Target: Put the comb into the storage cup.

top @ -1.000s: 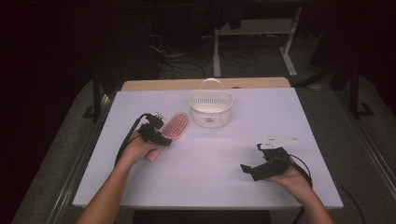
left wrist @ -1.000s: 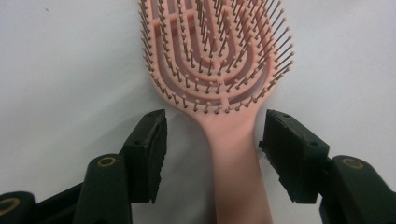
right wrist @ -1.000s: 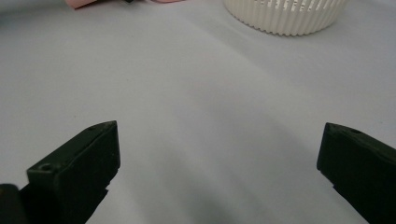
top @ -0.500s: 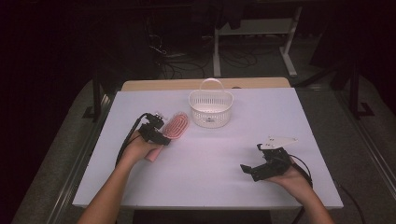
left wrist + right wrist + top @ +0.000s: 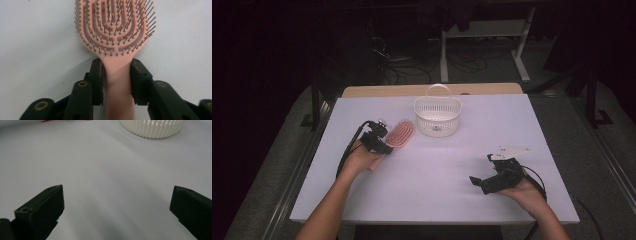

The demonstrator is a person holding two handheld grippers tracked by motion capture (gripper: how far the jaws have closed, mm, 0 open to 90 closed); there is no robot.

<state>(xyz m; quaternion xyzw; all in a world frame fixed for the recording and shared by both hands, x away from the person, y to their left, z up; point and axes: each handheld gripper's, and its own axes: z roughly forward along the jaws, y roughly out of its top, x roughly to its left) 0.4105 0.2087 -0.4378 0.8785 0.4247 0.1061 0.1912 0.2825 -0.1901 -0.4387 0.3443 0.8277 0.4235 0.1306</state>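
On the white table (image 5: 437,170), left gripper (image 5: 116,75) still clamps the hairbrush (image 5: 115,32) (right gripper (image 5: 117,205) wide open).

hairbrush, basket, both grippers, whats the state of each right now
pink hairbrush: lying flat on the white table, bristles up, handle clamped between the left jaws
white basket: upright, handle raised, looks empty
left gripper: shut on the hairbrush handle, low at the table
right gripper: open wide, holding nothing, jaws pointing toward the basket
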